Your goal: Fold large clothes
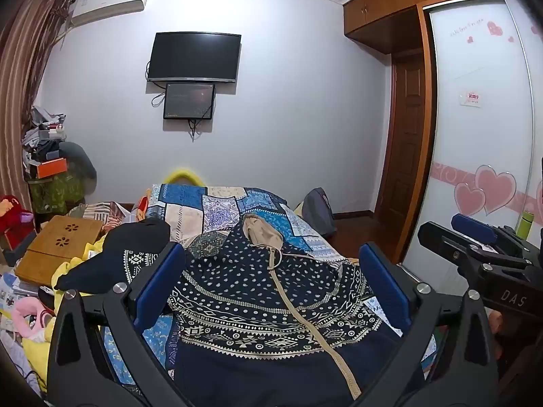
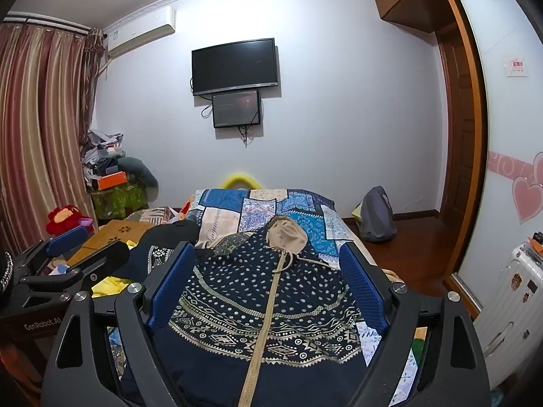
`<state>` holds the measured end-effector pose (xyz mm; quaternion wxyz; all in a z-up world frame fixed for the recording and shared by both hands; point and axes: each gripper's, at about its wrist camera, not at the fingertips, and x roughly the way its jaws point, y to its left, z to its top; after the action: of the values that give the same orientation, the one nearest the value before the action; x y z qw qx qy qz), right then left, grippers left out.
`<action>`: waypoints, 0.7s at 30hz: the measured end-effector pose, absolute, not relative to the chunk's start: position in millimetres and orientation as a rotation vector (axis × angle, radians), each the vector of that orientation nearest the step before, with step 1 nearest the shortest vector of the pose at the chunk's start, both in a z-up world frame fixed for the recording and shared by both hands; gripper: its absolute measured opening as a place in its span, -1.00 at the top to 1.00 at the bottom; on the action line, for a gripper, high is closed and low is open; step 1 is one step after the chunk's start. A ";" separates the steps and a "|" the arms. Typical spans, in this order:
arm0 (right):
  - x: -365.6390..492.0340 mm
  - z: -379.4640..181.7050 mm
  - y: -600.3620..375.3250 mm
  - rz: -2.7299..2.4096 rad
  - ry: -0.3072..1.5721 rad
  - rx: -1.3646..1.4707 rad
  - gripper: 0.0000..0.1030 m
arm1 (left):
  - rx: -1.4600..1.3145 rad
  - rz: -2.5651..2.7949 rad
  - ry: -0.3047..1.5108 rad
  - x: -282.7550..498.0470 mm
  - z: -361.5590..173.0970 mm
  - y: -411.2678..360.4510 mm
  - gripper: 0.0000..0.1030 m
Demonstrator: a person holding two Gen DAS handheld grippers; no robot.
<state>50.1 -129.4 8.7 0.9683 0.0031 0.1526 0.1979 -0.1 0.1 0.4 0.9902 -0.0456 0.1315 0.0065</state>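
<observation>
A navy hooded jacket [image 1: 258,291] [image 2: 264,298] with white dots, geometric bands and a beige zip lies spread face up on the bed. Its beige-lined hood [image 1: 261,232] [image 2: 286,234] points toward the far wall, and one sleeve [image 1: 112,264] [image 2: 159,251] stretches left. My left gripper [image 1: 271,281] hovers open above the jacket's chest, with nothing between its blue pads. My right gripper [image 2: 268,278] also stands open over the jacket, empty. In the left wrist view the right gripper [image 1: 482,247] shows at the right edge; in the right wrist view the left gripper [image 2: 68,264] shows at the left edge.
The bed carries a blue patchwork quilt [image 1: 210,207] [image 2: 237,207]. A wooden lap table [image 1: 57,247] [image 2: 112,237], yellow cloth [image 2: 108,286] and soft toys [image 2: 64,217] crowd the left side. A grey backpack [image 2: 376,213] sits on the wooden floor, a white suitcase [image 2: 512,291] by the wardrobe at right.
</observation>
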 end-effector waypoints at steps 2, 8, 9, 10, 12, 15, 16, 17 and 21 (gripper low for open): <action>50.7 8.6 -129.5 0.401 0.310 0.006 -0.64 | -0.092 0.011 0.263 -0.6 1.0 1.0 -1.00; 50.3 7.7 -129.4 0.400 0.311 0.006 -0.64 | -0.095 0.011 0.264 1.1 0.2 0.8 -1.00; 49.9 7.7 -129.2 0.400 0.311 0.006 -0.64 | -0.096 0.011 0.265 1.7 -0.1 0.7 -1.00; 50.7 7.4 -129.5 0.400 0.311 0.007 -0.64 | -0.097 0.010 0.265 2.2 -0.4 0.6 -1.00; 50.0 7.6 -129.2 0.400 0.311 0.008 -0.64 | -0.097 0.010 0.264 2.6 -0.4 0.9 -1.00; 50.2 7.7 -129.2 0.400 0.311 0.006 -0.64 | -0.092 0.012 0.267 -2.1 2.7 5.4 -1.00; 49.9 7.8 -129.1 0.400 0.310 0.006 -0.64 | -0.093 0.012 0.267 -0.5 3.3 4.5 -1.00; 50.8 7.7 -129.4 0.401 0.312 0.007 -0.64 | -0.093 0.010 0.269 -0.7 3.6 4.8 -1.00; 49.5 5.7 -128.3 0.401 0.314 0.007 -0.64 | -0.093 0.012 0.267 -0.7 2.2 3.7 -1.00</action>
<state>49.5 -128.3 5.7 0.9678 0.0034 0.1551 0.1983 -0.7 3.7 2.2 0.9900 -0.0464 0.1332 0.0060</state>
